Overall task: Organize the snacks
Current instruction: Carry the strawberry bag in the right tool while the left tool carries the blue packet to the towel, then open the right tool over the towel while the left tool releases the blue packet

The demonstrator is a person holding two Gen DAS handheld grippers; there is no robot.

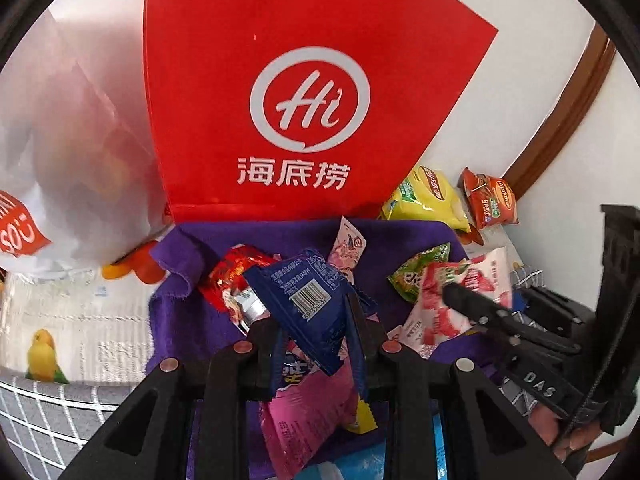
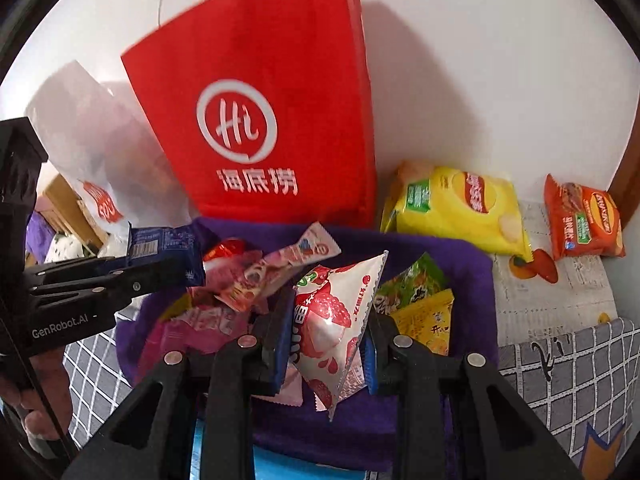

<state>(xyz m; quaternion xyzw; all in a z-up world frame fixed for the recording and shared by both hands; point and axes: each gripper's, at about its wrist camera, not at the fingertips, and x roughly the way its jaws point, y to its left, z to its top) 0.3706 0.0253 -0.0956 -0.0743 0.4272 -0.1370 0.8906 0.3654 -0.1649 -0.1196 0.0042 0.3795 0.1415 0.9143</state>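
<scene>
My left gripper (image 1: 314, 320) is shut on a dark blue snack packet (image 1: 308, 300) with a barcode, held above a purple cloth (image 1: 384, 240) strewn with small snacks. The same blue snack packet (image 2: 168, 248) shows at the left of the right wrist view, in the left gripper (image 2: 160, 270). My right gripper (image 2: 328, 320) is shut on a white packet with red strawberries (image 2: 336, 312). That strawberry packet (image 1: 460, 300) and the right gripper (image 1: 460, 294) appear at the right of the left wrist view. A pink packet (image 1: 304, 420) lies under the left gripper.
A tall red paper bag (image 1: 304, 100) with a white logo stands behind the cloth, a white bag (image 1: 72, 152) to its left. A yellow chip bag (image 2: 460, 208) and an orange chip bag (image 2: 584, 220) lie at the right by the wall.
</scene>
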